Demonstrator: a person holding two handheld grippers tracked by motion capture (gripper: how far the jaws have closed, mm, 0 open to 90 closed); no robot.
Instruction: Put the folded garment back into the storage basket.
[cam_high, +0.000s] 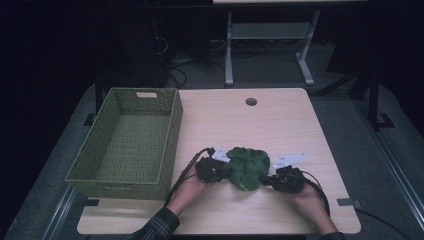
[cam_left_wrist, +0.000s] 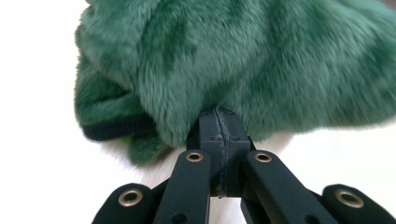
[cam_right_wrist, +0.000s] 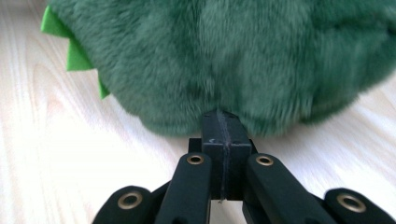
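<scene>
Two tools, mine: left tool (cam_high: 216, 169) at nine o'clock, right tool (cam_high: 284, 178) at three, both clamped on fluffy dark-green plush toy (cam_high: 247, 167), likely for level lift.

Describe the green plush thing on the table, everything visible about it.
The green plush is a crumpled heap of dark green fur with a darker band and bright green felt points at one edge. It lies on the wooden table, right of the woven basket. The left gripper and right gripper pinch its fur from opposite sides, jaws closed.
</scene>
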